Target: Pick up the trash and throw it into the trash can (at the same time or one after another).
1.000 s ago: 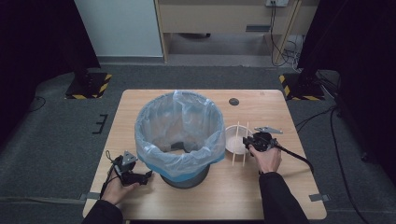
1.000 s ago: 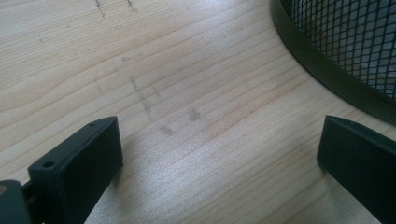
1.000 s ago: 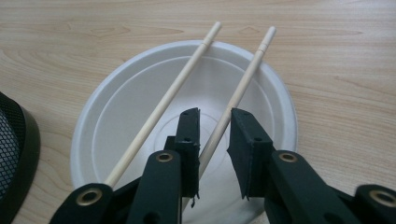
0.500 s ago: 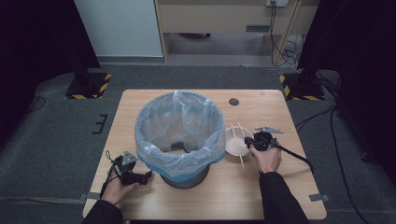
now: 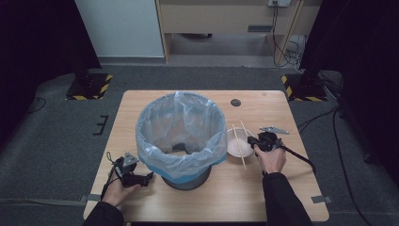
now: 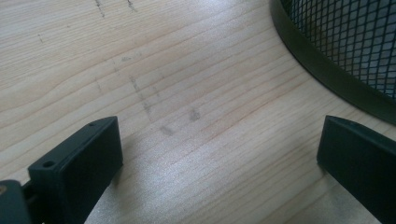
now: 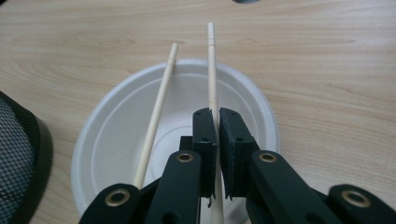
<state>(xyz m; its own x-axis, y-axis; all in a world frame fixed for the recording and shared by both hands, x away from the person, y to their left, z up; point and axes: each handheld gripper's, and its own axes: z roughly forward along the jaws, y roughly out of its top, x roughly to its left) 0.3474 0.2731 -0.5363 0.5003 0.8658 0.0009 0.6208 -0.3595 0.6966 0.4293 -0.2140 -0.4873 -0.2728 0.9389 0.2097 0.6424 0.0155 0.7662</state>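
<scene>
Pinching one chopstick point(image 7: 212, 70) over the bowl point(image 7: 116, 140), the right hand-held gripper point(image 7: 217, 140) readies a lift (left hand-held gripper point(image 6: 219, 154) spread, idle).

I find no readable text, label, brand or number anywhere. Nearest thing to a sign: yellow-and-black hazard stripes on the two stand bases point(image 5: 88, 85) on the floor beyond the table point(image 5: 155, 101), one off each far corner. Faint pencil marks point(image 6: 144, 100) on the tabletop spell nothing.
</scene>
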